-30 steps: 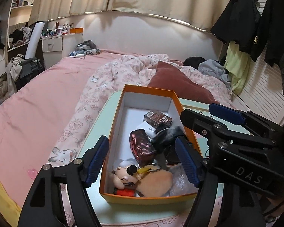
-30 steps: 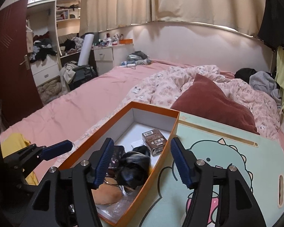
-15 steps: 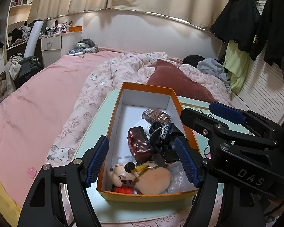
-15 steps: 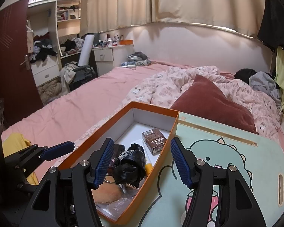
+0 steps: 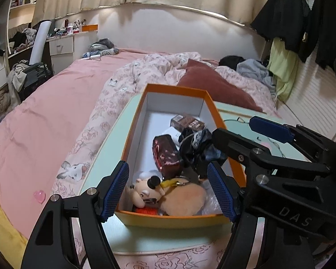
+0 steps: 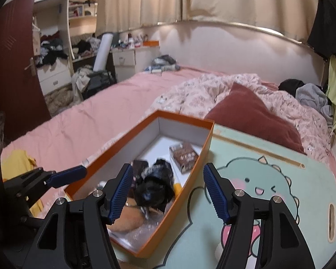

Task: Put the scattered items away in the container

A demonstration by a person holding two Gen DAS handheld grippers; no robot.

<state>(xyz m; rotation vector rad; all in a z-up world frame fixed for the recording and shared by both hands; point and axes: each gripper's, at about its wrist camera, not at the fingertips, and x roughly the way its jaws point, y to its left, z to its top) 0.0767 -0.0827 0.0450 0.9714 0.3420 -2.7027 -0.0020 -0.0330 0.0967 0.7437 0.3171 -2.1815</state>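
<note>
"DAS" is moulded in grey on the right tongs' [image 5: 235, 143] black body, seen from the left wrist view. A brown packet [image 5: 187, 122] in the orange box [image 5: 168, 220] carries pale print too small to read.

The box sits on a mint surface [image 6: 280, 179] printed with a winking green dinosaur, itself lying on the pink bed [image 5: 44, 121]. Inside the box are one brown packet, one dark red foil pack [image 5: 165, 154], one black lace-edged bundle [image 6: 155, 186], one plush doll [image 5: 145, 192] with a keyring, a tan plush piece and some clear plastic, partly buried under the rest. A white item under the bundle is mostly hidden. The bundle is blurred in the right wrist view.

Left tongs [image 5: 168, 190] stand wide apart over the near end of the box, gripping nothing. Right tongs [image 6: 165, 190] have just been opening and stand apart above the bundle, which lies loose in the box, not pressed by either pad.

One dark red pillow [image 6: 253, 116] lies behind the surface.
</note>
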